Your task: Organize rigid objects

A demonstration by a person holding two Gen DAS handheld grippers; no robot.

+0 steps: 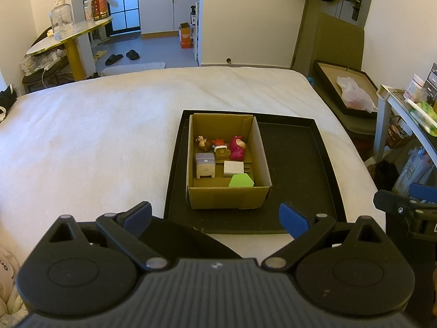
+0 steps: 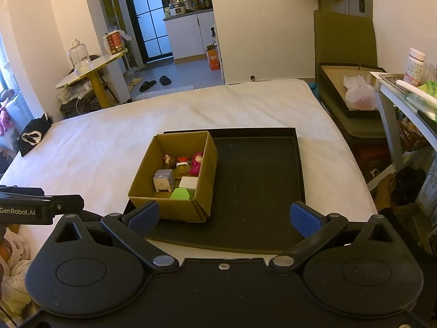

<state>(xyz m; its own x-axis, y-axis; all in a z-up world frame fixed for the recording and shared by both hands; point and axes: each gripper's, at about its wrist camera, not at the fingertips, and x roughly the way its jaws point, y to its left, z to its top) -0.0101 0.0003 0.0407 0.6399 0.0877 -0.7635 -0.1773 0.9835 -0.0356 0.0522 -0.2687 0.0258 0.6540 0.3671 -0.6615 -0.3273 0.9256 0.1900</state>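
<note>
A cardboard box [image 1: 226, 198] [image 2: 169, 207] stands on the left part of a black tray [image 1: 297, 164] [image 2: 259, 175] on the white bed. In the box lie a green hexagonal piece [image 1: 241, 181] [image 2: 180, 193], a white charger [image 1: 232, 167] [image 2: 188, 182], a grey-purple toy appliance [image 1: 204, 165] [image 2: 163, 179], a magenta figure [image 1: 237, 147] [image 2: 196, 164], a red figure [image 1: 218, 142] [image 2: 182, 161] and a brown figure [image 1: 203, 142] [image 2: 170, 160]. My left gripper [image 1: 215, 218] is open and empty, held before the box. My right gripper [image 2: 225, 217] is open and empty over the tray's near edge.
The white bed [image 1: 95, 136] [image 2: 95, 142] surrounds the tray. The right gripper's side shows at the right edge of the left wrist view [image 1: 404, 207]. A black garment [image 2: 34, 136] lies at the bed's left edge. A shelf [image 2: 404, 95] stands right of the bed.
</note>
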